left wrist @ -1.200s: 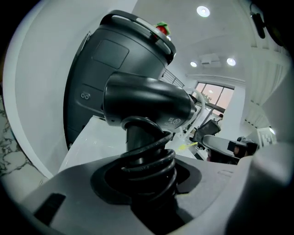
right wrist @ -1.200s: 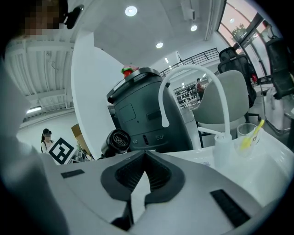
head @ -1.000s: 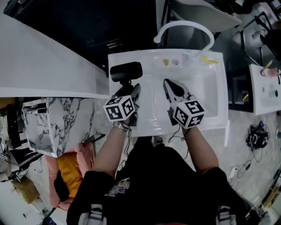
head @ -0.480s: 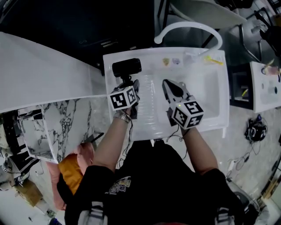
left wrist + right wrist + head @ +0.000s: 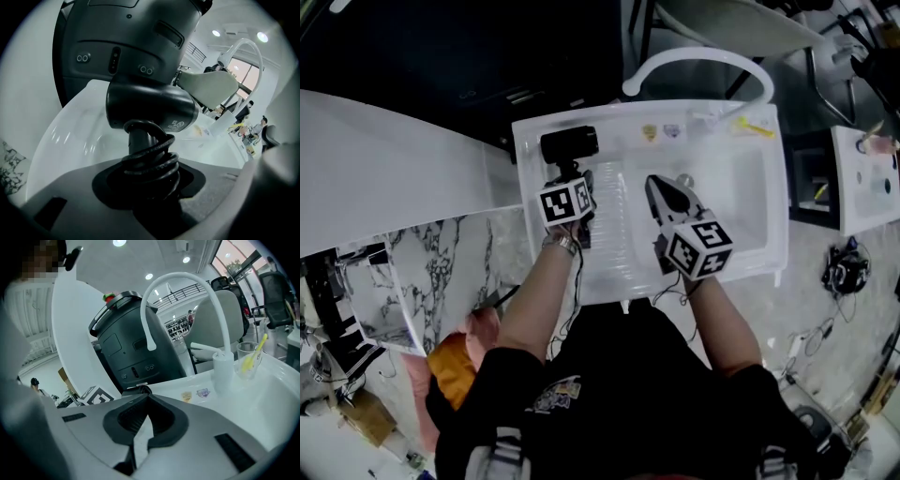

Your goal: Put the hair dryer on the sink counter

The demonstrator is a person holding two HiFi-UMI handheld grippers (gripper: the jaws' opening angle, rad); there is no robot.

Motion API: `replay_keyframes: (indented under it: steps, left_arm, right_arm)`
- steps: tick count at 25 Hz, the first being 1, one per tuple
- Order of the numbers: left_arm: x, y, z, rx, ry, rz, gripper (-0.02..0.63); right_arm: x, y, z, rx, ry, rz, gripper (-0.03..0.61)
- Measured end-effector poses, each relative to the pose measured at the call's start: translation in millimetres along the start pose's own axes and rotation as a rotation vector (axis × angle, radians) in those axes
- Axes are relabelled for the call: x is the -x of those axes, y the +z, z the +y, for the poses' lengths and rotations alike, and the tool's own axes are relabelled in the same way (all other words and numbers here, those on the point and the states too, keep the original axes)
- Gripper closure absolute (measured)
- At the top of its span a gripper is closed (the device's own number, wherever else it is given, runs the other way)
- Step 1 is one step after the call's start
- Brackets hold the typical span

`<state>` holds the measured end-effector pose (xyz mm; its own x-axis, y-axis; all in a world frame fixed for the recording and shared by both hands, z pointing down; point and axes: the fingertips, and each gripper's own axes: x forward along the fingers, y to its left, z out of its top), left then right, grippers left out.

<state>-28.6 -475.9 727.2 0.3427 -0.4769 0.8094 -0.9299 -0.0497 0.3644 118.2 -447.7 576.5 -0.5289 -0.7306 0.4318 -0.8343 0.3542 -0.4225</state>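
The white sink counter [image 5: 525, 211] fills the middle of the head view. Its left edge lies just left of the left gripper [image 5: 571, 180], and its back edge runs along the top, under the arching white faucet [image 5: 703, 59]. The ridged drainboard [image 5: 619, 234] lies bare between the two grippers, with the basin [image 5: 736, 192] to the right of it. Beyond the left edge are a white curved panel [image 5: 394, 150] and a marble-patterned surface [image 5: 441, 272]. A dark grey machine [image 5: 136, 348] rises behind the back edge.

The black hair dryer [image 5: 570, 145] is over the counter's upper-left corner, near both the left and back edges. No view shows whether it rests on the surface. Its barrel's long axis runs left to right across the frame, roughly parallel to the back edge. Which end is the nozzle cannot be made out. The handle points down the frame toward the person.

In the left gripper view the hair dryer [image 5: 150, 105] stands with its barrel crosswise at the top and its handle dropping straight into the left gripper [image 5: 150, 187]. The jaws are clamped on that handle, over the cord [image 5: 152, 161] coiled round it.

The right gripper [image 5: 656, 184] is over the drainboard's right side, near the basin rim and well apart from the dryer. In its own view the right gripper [image 5: 146, 397] has its jaws together, with nothing between them. Beyond them stand the faucet [image 5: 183, 273] and a clear tumbler [image 5: 247, 363] on the back ledge at the frame's right.
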Motion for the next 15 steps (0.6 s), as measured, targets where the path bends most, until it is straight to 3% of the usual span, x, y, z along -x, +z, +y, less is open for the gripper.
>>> replay_keyframes:
  steps: [7, 15]
  left_arm:
    - [-7.7, -1.1, 3.5, -0.046, 0.065, 0.017, 0.414]
    - [-8.1, -0.8, 0.7, -0.027, 0.038, -0.013, 0.403]
  right_arm:
    - [7.5, -2.2, -6.8, -0.024, -0.023, -0.009, 0.580]
    - [25.4, -2.6, -20.3, -0.045, -0.049, -0.027, 0.580]
